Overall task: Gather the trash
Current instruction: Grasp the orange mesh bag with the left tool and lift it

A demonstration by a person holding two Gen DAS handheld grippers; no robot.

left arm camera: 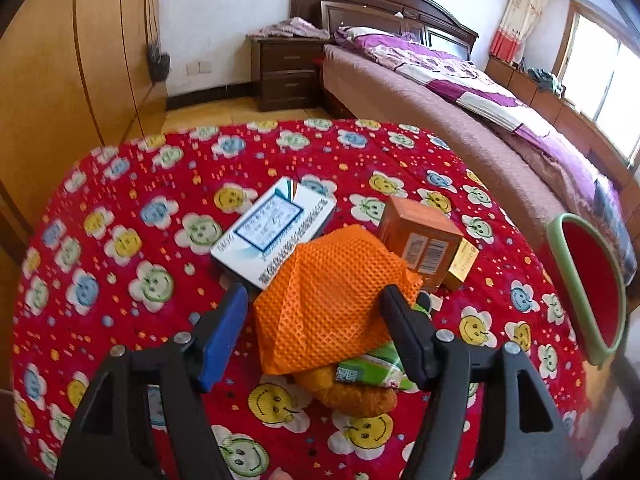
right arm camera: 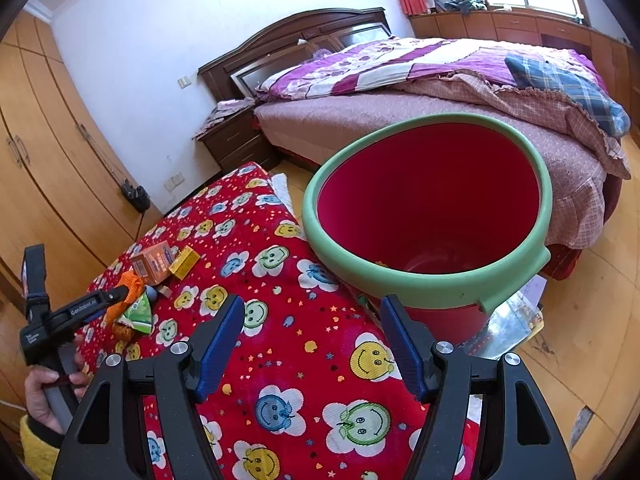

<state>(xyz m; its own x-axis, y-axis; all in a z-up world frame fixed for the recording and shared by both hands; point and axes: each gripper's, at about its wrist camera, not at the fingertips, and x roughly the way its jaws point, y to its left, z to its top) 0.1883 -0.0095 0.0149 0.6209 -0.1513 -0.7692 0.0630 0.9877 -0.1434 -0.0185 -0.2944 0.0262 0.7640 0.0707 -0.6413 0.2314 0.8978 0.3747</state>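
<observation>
My left tongs are spread wide over the pile of trash on the red smiley-flower cloth, gripping nothing. The orange mesh rag sits right between the two fingers; whether either one touches it I cannot tell. Under the rag's near edge a green wrapper pokes out, lying on something round and orange-brown. Behind the rag there's a flat white-and-blue box on the left, an orange carton on the right, and a small yellow box just beside the carton.

My right tongs are released too, fingers apart, empty, over bare cloth near the table's edge. Just beyond them stands the red bucket with its green rim, right next to the table and between it and the bed. Something small and yellowish lies at its bottom, too dim to name.

Off to the left in the right wrist view I can see my left hand wrapped round the other handle, its fingers down at the trash pile.
</observation>
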